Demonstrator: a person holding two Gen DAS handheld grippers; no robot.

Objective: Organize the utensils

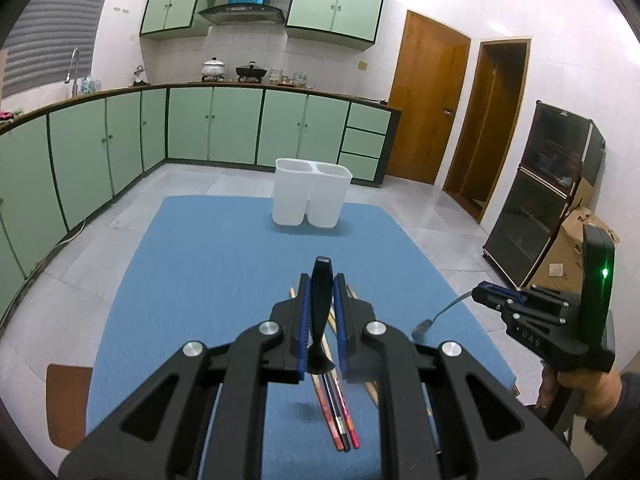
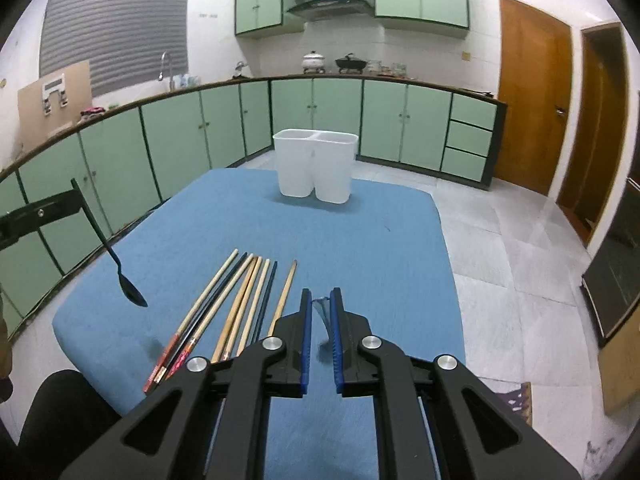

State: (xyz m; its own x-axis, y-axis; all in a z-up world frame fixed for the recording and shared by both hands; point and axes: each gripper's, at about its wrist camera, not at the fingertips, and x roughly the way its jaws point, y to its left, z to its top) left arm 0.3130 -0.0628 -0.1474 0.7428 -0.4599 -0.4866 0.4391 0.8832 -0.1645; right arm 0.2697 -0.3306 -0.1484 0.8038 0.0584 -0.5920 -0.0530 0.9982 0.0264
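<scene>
The left gripper (image 1: 322,280) clamps a black spoon (image 2: 130,290) above the chopsticks (image 2: 240,304), bowl hanging down. The right gripper (image 2: 321,300) grips a metal spoon (image 1: 434,318), level over the blue mat (image 2: 360,232). Beyond stands the white bin (image 2: 314,166).

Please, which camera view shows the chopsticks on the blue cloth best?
The right wrist view. There the chopsticks lie fanned out in plain sight on the cloth, and only their near ends are hidden by the right claw. In the left wrist view, the left claw and its black spoon cover most of them.
</scene>
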